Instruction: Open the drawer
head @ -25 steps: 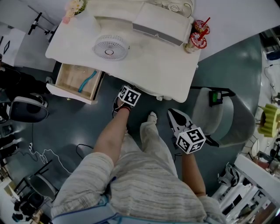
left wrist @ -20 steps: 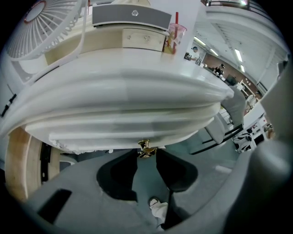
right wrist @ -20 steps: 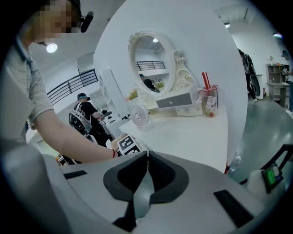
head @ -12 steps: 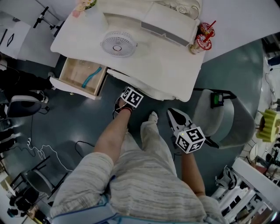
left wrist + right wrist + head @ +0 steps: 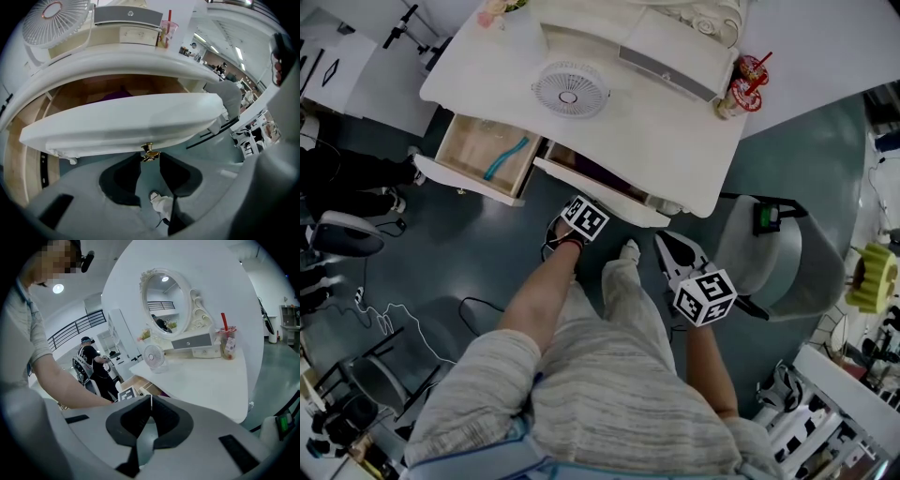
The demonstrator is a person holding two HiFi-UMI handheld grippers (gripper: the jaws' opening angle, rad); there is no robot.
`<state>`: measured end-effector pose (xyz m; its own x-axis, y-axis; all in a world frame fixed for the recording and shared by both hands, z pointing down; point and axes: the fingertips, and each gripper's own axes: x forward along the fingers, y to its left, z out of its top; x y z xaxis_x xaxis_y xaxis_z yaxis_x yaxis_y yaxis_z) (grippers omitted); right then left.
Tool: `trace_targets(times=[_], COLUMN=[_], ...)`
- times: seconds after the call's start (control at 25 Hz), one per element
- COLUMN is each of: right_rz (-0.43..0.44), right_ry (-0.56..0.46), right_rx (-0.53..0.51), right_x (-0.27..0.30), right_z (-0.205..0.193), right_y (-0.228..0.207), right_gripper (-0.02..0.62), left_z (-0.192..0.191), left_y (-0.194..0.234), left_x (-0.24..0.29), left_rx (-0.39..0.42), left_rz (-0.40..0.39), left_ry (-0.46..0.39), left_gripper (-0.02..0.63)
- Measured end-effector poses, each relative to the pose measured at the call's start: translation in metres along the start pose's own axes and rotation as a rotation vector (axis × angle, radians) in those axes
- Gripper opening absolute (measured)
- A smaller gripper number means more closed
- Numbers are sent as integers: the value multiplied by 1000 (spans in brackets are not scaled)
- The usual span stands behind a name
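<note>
Left tool (image 5: 150, 158) grips the brass knob (image 5: 150, 152) of the middle drawer (image 5: 126, 122), which is partly out from under the white vanity table (image 5: 666, 131).
Jaws are narrow, one pad on each side of the knob. The tool is angled down, likely so the pull runs along the slide. Right tool (image 5: 150, 401) is closed and empty, held aside clear of the drawer's path. Side drawer (image 5: 478, 155) stands open with a teal item (image 5: 506, 157) inside. Probably mid-pull, with travel left.

The hand-held gripper (image 5: 151, 401), jaws together, faces a white table (image 5: 206, 376).
</note>
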<state>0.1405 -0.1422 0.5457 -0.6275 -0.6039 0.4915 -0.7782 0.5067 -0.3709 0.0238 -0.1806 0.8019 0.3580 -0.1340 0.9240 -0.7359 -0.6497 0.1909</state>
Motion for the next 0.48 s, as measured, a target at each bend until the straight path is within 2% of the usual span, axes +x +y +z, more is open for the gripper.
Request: trace_targets(times=[0.48], right_rz=[22], right_ry=[5], right_rx=[-19], right_x=[10], right_z=[1], right_y=[26], right_gripper=[9], left_z=[-37], left_y=[-14], left_x=[-10], left_rx=[47], left_rz=[-44], left_ry=[17], left_gripper=[133])
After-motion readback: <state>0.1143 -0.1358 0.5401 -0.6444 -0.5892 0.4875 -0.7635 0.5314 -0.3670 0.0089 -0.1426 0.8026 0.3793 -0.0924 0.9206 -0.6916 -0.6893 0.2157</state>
